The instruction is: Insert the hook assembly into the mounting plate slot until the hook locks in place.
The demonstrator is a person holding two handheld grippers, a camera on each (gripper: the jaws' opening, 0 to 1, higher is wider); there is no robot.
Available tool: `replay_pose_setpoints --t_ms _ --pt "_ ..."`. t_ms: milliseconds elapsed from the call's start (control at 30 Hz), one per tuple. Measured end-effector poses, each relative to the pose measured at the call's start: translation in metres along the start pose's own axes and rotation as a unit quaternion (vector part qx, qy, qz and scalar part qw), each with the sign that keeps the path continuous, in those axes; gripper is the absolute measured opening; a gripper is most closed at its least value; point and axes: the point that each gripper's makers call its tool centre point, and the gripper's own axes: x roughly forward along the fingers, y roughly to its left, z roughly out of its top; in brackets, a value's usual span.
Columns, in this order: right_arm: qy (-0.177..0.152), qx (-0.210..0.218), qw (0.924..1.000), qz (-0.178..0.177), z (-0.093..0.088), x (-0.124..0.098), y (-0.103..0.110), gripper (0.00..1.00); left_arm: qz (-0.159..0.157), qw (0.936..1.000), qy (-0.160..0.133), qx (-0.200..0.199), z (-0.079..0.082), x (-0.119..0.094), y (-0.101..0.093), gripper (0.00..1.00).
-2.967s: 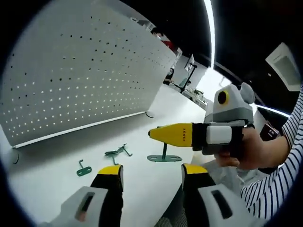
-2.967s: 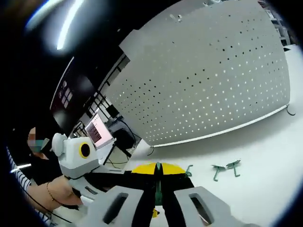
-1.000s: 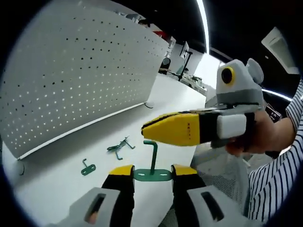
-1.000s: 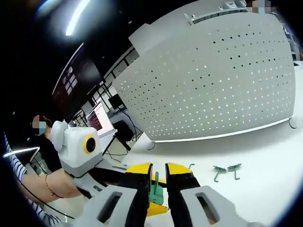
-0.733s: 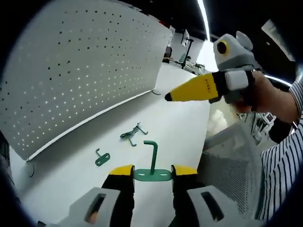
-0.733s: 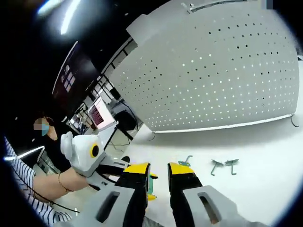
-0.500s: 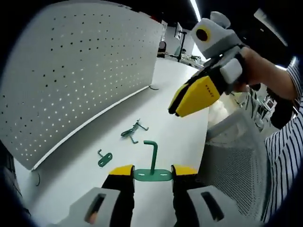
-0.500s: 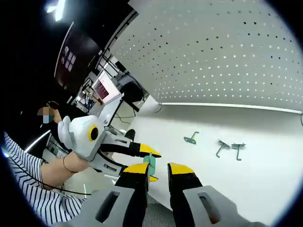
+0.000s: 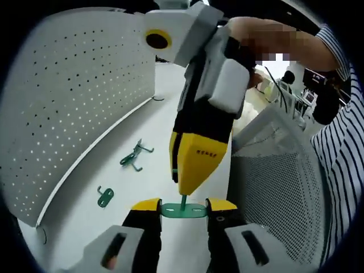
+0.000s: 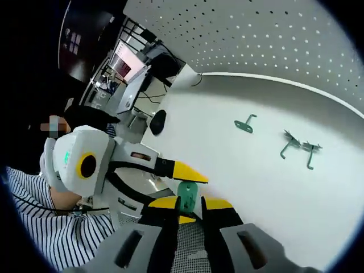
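In the left gripper view, the white pegboard (image 9: 68, 96) is standing on the left, on the white worktop (image 9: 148, 148). A small green hook (image 9: 104, 195) is lying near the board's foot. Two more green hooks (image 9: 134, 156) are lying together a bit further along. At the bottom, the left tongs (image 9: 183, 208) are clenched on the flat green plate (image 9: 183, 210), which is being held level between the two yellow tips. A thin green stem is rising from the plate's middle. The right tongs (image 9: 190, 179) are coming down from above and are right at that stem. A mesh chair (image 9: 278, 170) is seen on the right, beside a striped sleeve (image 9: 347, 131).

In the right gripper view, the left tongs (image 10: 185, 176) are reaching in from the left, held by a person in a striped top. The green hook piece (image 10: 187, 193) is sitting between the yellow tips of the right tongs (image 10: 189, 206), which are closed on it. Further right, the single hook (image 10: 244, 124) and the pair of hooks (image 10: 301, 148) are lying apart on the worktop (image 10: 273, 187), below the pegboard (image 10: 256, 34).
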Motion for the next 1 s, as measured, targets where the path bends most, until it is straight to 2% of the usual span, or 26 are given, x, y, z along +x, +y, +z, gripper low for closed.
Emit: replay_pose_setpoints --t_ms 233,700,833,1000 --pt "0.011 -0.012 0.9999 0.001 -0.0046 0.0057 0.0007 0.04 -0.008 0.9999 -0.007 0.004 0.0068 -0.0018 -0.0041 0.30" --pt "0.014 0.057 0.9980 0.023 -0.0067 0.0044 0.0021 0.01 -0.011 0.9997 0.001 0.020 0.0088 -0.0030 -0.0051 0.30" --pt "0.008 0.063 0.9977 0.025 -0.0052 0.0041 0.0052 0.00 -0.008 0.9994 0.008 0.031 0.0088 -0.0057 -0.0044 0.30" --pt "0.001 0.064 0.9977 0.025 -0.0023 0.0040 0.0066 0.00 -0.002 0.9993 0.003 0.036 0.0095 -0.0079 -0.0015 0.31"
